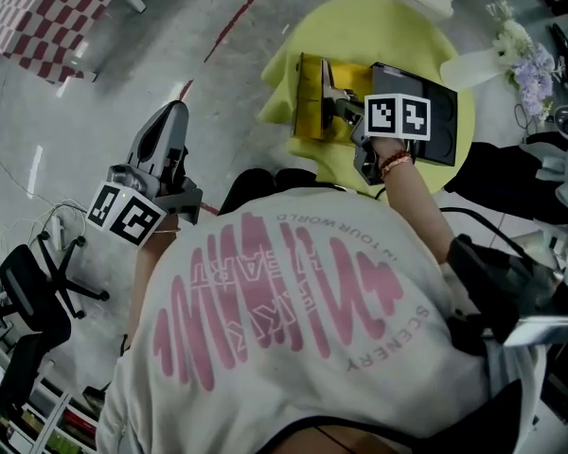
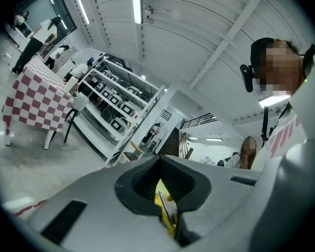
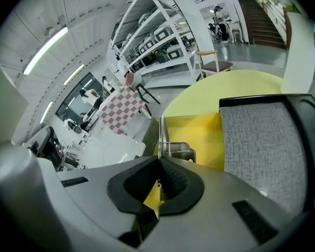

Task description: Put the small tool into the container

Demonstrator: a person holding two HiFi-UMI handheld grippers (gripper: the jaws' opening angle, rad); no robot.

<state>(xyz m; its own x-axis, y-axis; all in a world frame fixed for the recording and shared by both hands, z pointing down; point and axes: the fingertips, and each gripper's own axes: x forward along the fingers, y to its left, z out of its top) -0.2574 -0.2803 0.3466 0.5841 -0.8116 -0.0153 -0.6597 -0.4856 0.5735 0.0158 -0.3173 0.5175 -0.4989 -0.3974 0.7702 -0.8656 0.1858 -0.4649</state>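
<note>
A: How far along?

B: Looks most of the way. Small tool [image 3: 174, 150], bare metal with an upright rod, inside the outline of the yellow container [image 3: 228, 140] on the round yellow desk [image 3: 199, 96]. Right hand-held gripper [image 3: 158, 164] closed, with the seam lined up on the foot of that rod. Reads as clamped on the tool. Left to do, at a guess: let go and pull clear.

A: Resting on the bottom or hanging?

B: Can't tell. No look at the underside in any view.

A: Left side?

B: Left hand-held gripper [image 2: 160, 159] closed too, tilted up at the ceiling [image 2: 189, 35] and shelving [image 2: 115, 104], well apart from the desk. Thin yellow-and-metal sliver in the hollow behind the tips. Held thing or gripper part, unclear. Marking it idle.

A: What differs between views?

B: Head view only:
- the whole layout, with the left hand-held gripper [image 1: 175, 112] out over the floor [image 1: 76, 121]
- the right hand-held gripper [image 1: 346, 112] over the container [image 1: 308, 102]
- a black tray [image 1: 435, 142] just beside the container

Right gripper view only:
- the tool's shape
- the closed seam
- the gray textured mat [image 3: 262, 146] filling that tray

Left gripper view only: its own closed jaws. No desk, container or tool in it.
</note>
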